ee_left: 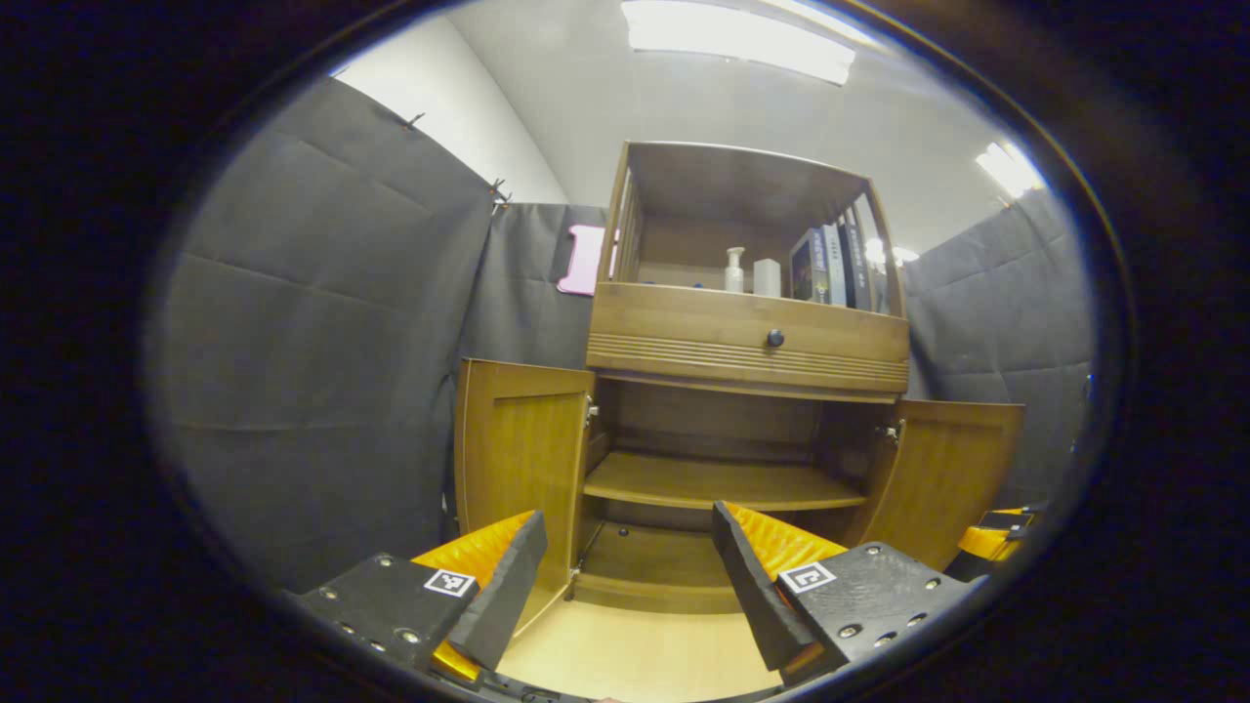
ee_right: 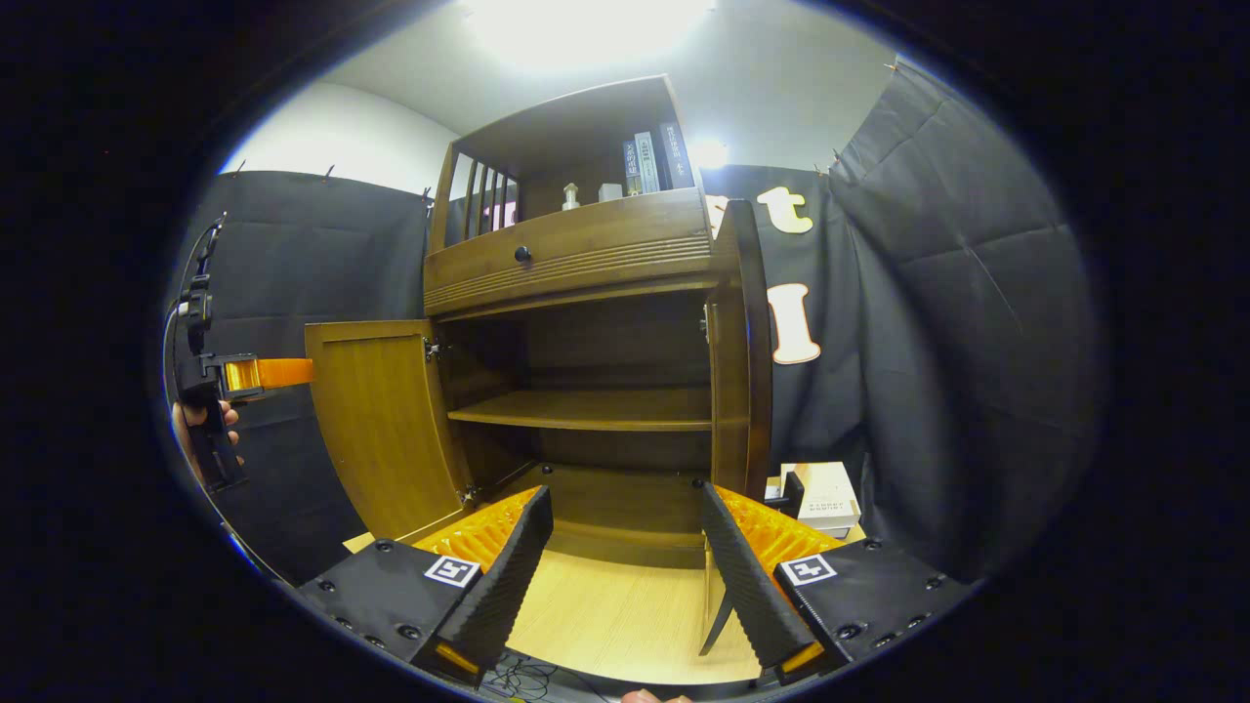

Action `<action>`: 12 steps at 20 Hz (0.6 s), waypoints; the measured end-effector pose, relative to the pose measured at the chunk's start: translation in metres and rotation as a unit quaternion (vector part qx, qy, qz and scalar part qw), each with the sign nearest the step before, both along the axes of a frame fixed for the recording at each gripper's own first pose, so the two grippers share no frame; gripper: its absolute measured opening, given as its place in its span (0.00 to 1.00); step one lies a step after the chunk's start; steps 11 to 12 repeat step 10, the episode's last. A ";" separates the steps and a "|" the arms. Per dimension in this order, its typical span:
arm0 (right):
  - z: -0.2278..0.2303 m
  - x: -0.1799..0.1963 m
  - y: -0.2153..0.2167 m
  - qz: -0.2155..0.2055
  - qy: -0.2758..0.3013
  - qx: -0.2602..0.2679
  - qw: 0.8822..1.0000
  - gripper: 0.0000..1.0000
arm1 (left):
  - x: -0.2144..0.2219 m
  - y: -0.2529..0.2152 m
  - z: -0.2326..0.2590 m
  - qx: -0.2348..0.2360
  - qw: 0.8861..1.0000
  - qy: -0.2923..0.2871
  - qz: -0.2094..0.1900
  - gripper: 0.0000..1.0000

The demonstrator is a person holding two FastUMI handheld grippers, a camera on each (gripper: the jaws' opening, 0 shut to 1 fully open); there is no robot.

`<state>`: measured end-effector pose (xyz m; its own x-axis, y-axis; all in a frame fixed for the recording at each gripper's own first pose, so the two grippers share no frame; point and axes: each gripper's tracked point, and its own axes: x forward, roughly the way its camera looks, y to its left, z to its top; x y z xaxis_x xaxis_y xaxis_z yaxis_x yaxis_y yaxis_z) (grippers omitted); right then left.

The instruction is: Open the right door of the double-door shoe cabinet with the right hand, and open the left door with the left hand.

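Observation:
The wooden shoe cabinet (ee_left: 747, 337) stands ahead with both lower doors swung open. In the left gripper view, the left door (ee_left: 518, 459) hangs open at the left and the right door (ee_left: 942, 478) at the right, baring an inner shelf (ee_left: 718, 483). My left gripper (ee_left: 625, 576) is open, held back from the cabinet and touching nothing. In the right gripper view, the left door (ee_right: 381, 425) stands wide and the right door (ee_right: 742, 351) shows edge-on. My right gripper (ee_right: 620, 557) is open and holds nothing. The left gripper (ee_right: 229, 376) and a hand appear at the far left.
A drawer with a dark knob (ee_left: 774, 338) sits above the doors. A bottle (ee_left: 733, 270) and books (ee_left: 830, 264) stand on the top shelf. A white box (ee_right: 825, 498) lies on the floor right of the cabinet. Black cloth walls close in on both sides.

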<state>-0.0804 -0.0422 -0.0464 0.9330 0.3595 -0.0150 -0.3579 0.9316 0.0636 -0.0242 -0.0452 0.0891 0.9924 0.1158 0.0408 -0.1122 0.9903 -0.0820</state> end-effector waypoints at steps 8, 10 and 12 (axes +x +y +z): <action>0.005 0.014 0.027 -0.032 0.013 0.027 0.999 0.96 | 0.019 0.019 -0.023 0.029 1.000 0.006 0.001 0.99; -0.001 0.015 0.034 -0.042 0.016 0.029 0.999 0.96 | 0.022 0.019 -0.034 0.042 0.999 0.000 0.001 0.99; -0.001 0.015 0.034 -0.042 0.016 0.029 0.999 0.96 | 0.022 0.019 -0.034 0.042 0.999 0.000 0.001 0.99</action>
